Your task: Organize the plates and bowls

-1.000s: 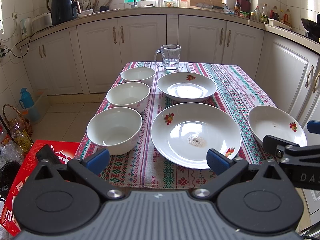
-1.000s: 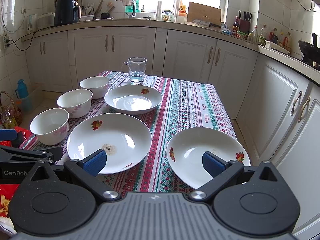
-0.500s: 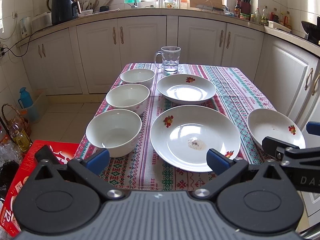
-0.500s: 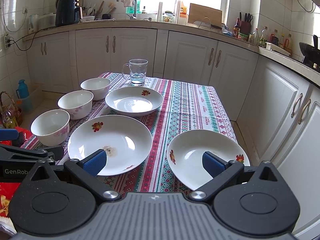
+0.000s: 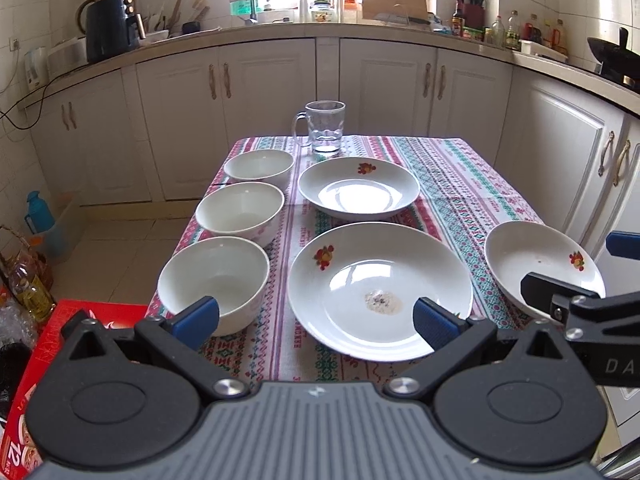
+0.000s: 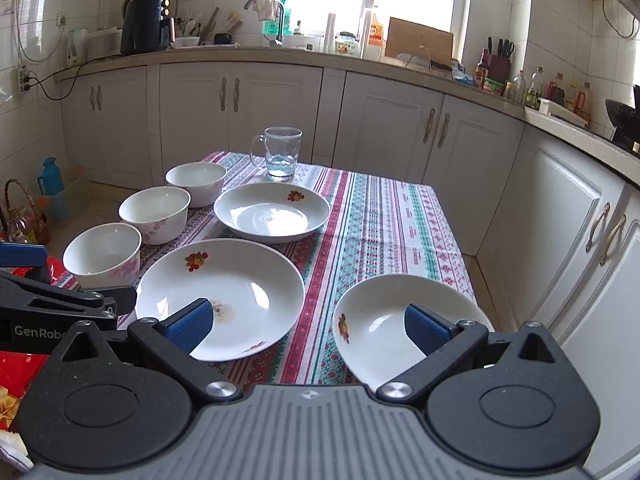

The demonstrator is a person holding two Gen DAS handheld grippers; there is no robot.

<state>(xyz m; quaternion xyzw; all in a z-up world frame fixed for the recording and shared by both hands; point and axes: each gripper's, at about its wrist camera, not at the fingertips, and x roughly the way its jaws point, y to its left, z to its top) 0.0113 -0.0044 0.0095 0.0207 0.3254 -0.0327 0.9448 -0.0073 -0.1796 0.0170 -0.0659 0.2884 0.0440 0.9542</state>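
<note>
Three white bowls stand in a row down the table's left side: near [image 5: 214, 276], middle [image 5: 240, 210], far [image 5: 259, 168]. A large white plate [image 5: 380, 288] with a crumb stain lies at the near middle, a second plate [image 5: 359, 190] behind it, a smaller plate [image 5: 540, 264] at the near right edge. My left gripper [image 5: 316, 318] is open and empty, before the near bowl and large plate. My right gripper [image 6: 306, 324] is open and empty, between the large plate [image 6: 220, 296] and the smaller plate [image 6: 400, 320].
A glass mug [image 5: 324, 128] stands at the table's far end on the striped tablecloth [image 5: 460, 184]. A red box [image 5: 48, 360] sits on the floor to the left, with bottles [image 5: 28, 284] and a basket. White cabinets [image 6: 560, 240] run close along the right.
Both grippers have drawn back slightly and tilted up; the dishes sit a little lower and farther in both views. No dish has moved. Both grippers stay open.
</note>
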